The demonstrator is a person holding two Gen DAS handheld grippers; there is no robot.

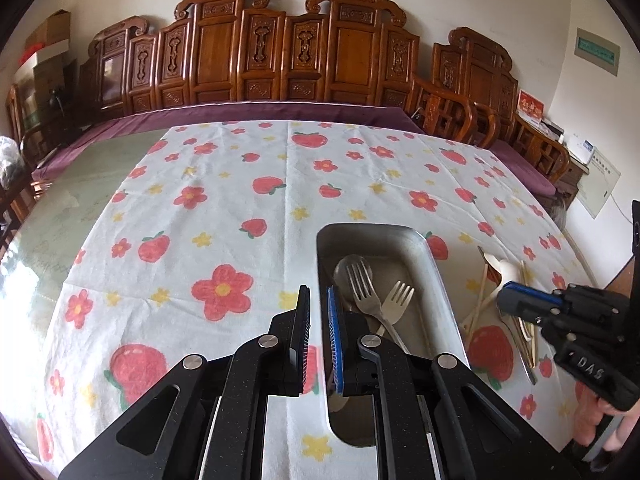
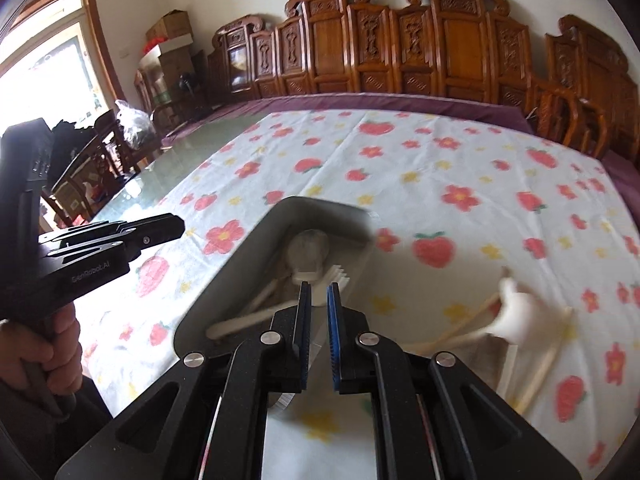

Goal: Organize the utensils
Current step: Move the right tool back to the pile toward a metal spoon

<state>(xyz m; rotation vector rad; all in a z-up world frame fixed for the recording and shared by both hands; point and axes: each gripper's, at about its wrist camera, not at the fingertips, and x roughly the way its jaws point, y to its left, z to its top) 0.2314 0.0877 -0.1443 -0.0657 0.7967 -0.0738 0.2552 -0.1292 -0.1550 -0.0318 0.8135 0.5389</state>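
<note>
A metal tray (image 1: 440, 276) sits on the flowered cloth and holds two forks (image 1: 362, 286) and a spoon. My left gripper (image 1: 319, 300) hovers over the tray's left rim, jaws a little apart and empty. My right gripper (image 2: 319, 294) is above the tray's (image 2: 248, 248) near end, jaws slightly apart; whether it grips anything I cannot tell. It shows in the left wrist view (image 1: 520, 300) over the loose utensils. A white spoon (image 1: 502, 270) and chopsticks (image 1: 480, 300) lie right of the tray. They look blurred in the right wrist view (image 2: 516, 316).
The flowered tablecloth (image 1: 240, 200) covers a glass table (image 1: 60, 216). Carved wooden chairs (image 1: 280, 52) line the far side. A person's hand (image 2: 52, 344) holds the left gripper's handle at the left edge.
</note>
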